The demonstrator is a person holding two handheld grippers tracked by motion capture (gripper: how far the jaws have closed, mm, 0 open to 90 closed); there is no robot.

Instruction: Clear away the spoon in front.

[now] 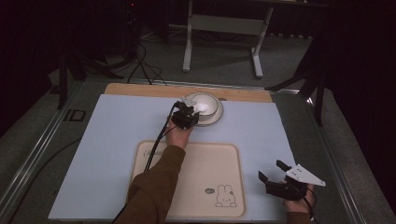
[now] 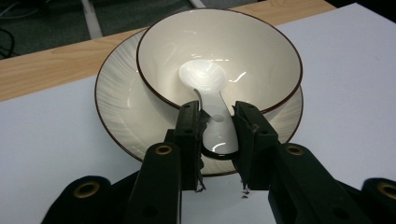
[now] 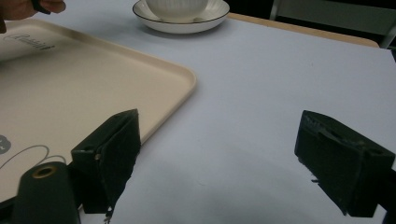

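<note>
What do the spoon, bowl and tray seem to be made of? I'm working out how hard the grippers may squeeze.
Spoon: looks like glazed white ceramic, going by its sharp glossy highlights; hard plastic is possible. Bowl: cream glazed ceramic, with shiny reflections and a thin dark rim line. Tray: probably matte plastic, an even dull beige with a moulded rounded lip.

Overall lighting is dim; the far surroundings fall to near black, while the pale sheet (image 1: 116, 140) on the table stays evenly lit. Overhead light puts sharp glare on the white spoon (image 2: 205, 81) inside the bowl (image 2: 261, 60). The near black jaws are soft and out of focus in both gripper views.
</note>
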